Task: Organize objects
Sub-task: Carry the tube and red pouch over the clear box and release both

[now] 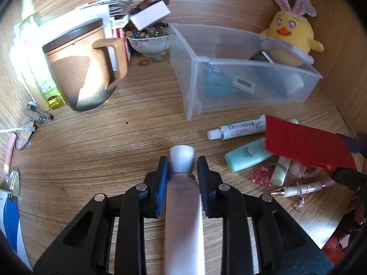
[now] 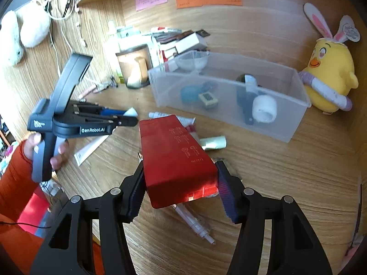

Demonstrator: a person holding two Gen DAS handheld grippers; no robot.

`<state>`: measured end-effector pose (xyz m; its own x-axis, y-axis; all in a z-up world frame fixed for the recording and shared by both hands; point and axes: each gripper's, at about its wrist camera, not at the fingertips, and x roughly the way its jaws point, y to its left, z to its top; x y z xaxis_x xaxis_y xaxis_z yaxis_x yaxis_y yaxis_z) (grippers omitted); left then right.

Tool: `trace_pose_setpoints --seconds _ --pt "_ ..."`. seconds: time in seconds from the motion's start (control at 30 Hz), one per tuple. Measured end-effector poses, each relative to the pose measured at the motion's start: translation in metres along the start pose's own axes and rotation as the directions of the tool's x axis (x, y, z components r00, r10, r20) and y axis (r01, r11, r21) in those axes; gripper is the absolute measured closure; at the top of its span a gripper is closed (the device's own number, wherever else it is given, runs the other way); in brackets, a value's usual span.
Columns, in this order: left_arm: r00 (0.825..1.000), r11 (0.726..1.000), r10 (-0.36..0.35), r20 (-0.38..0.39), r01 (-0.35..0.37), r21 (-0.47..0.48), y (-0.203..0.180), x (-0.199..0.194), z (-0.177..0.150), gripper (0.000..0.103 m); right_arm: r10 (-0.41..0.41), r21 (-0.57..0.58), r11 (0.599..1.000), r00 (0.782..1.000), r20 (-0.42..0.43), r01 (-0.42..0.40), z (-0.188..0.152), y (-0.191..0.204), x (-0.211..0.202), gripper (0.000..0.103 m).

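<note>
Pink tube (image 1: pixel 183 194) clamped in left tool (image 1: pixel 182 171); red box (image 2: pixel 176 158) in right tool (image 2: pixel 181 188).

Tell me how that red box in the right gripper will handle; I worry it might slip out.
The red box looks like thin, glossy card, so probably light but somewhat slick. The right gripper clamps only its near end, leaving most of it overhanging, so it may sag or pivot. Hard squeezing would likely dent it.

The left tool (image 2: pixel 128 116) bears the brand "GenRobot.AI" on its side. The red box (image 2: pixel 176 158) shows small printed symbols; its code is too small to read reliably.
</note>
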<state>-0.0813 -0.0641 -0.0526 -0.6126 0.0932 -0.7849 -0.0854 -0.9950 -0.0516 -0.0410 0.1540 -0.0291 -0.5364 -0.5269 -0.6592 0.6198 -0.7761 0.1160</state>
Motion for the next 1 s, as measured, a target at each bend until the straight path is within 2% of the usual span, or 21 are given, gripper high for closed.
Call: trace_pose_setpoints --seconds 0.27,0.53,0.77,1.0 --pt "0.997 0.999 -0.002 0.084 0.005 -0.035 0.003 -0.024 0.005 0.083 0.006 0.014 1.0 0.998 0.062 -0.007 0.012 -0.004 -0.016 0.049" --pt "0.983 0.999 -0.014 0.183 0.019 -0.027 -0.007 -0.055 0.017 0.084 0.016 0.01 1.0 0.989 0.145 -0.018 0.027 -0.007 -0.034 0.049" --pt "0.961 0.999 -0.03 0.275 0.037 -0.021 -0.014 -0.081 0.036 0.084 -0.014 0.0 1.0 0.978 0.21 0.014 0.046 -0.013 -0.044 0.049" --pt "0.932 0.998 -0.052 0.359 0.059 -0.006 -0.021 -0.106 0.059 0.084 -0.047 0.033 0.999 0.969 0.244 0.04 0.062 -0.028 -0.045 0.049"
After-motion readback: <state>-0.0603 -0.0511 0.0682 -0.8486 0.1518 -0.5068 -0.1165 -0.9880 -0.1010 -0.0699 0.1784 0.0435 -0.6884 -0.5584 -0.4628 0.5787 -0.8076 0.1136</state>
